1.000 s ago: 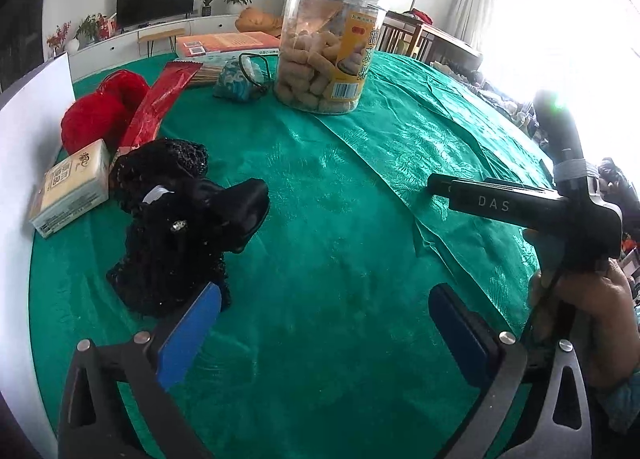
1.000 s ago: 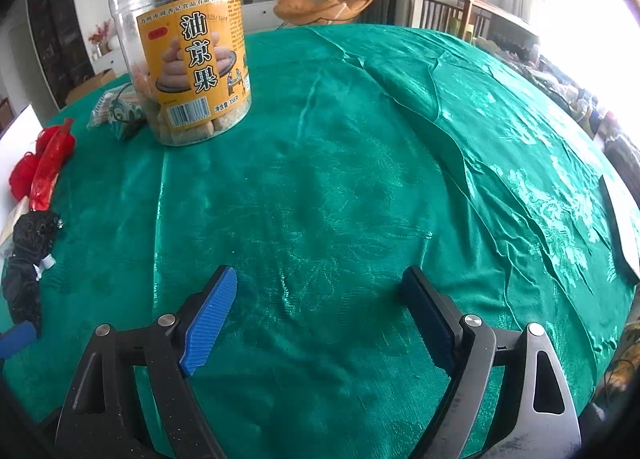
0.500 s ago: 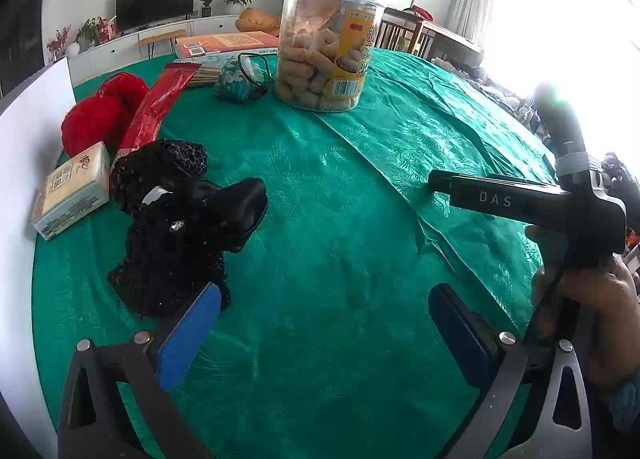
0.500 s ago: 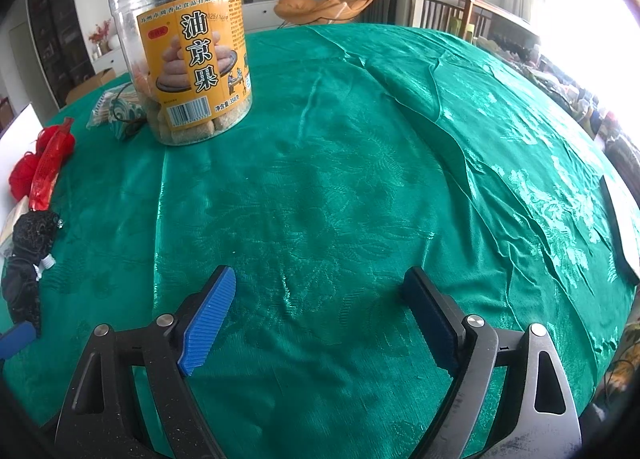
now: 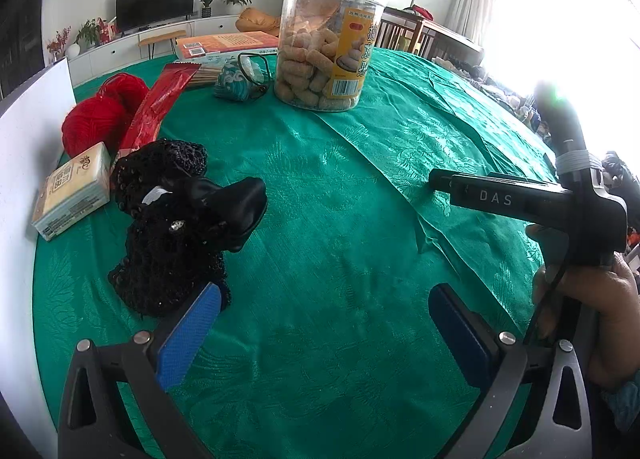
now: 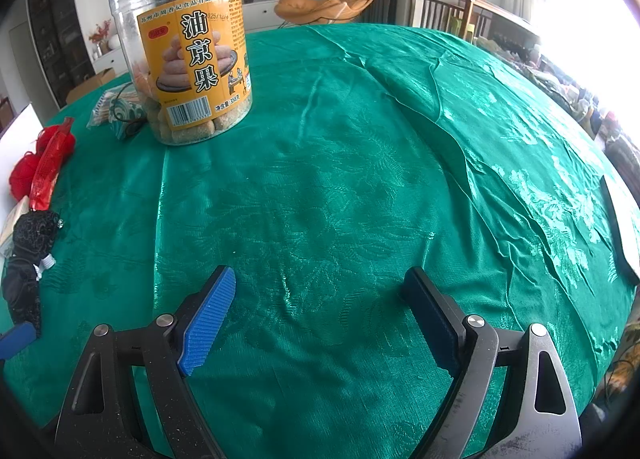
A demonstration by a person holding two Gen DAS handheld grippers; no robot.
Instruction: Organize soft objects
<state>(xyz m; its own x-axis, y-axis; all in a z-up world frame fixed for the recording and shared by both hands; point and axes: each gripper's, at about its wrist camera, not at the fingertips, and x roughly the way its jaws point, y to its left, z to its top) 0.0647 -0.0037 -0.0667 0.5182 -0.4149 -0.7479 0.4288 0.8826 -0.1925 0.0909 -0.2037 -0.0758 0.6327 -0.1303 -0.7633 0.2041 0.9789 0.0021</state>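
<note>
A black lacy knitted item with a black satin bow [image 5: 176, 227] lies on the green tablecloth [image 5: 340, 219], just ahead and left of my left gripper [image 5: 324, 311], which is open and empty. Its left blue pad [image 5: 188, 335] is right beside the item's near edge. Red yarn balls [image 5: 100, 119] sit far left. The black item also shows at the left edge of the right wrist view [image 6: 28, 259]. My right gripper [image 6: 320, 299] is open and empty above bare green cloth [image 6: 360, 179].
A clear snack jar with an orange label [image 5: 328, 43] [image 6: 192, 75] stands at the back. A red packet [image 5: 160, 103], a tissue pack [image 5: 72, 191], a teal pouch [image 5: 236, 83] and a white board [image 5: 24, 163] are on the left. The right gripper's body and hand [image 5: 560, 219] are to the right.
Almost nothing moved. The left wrist view drifted slightly; both grippers stay open and empty.
</note>
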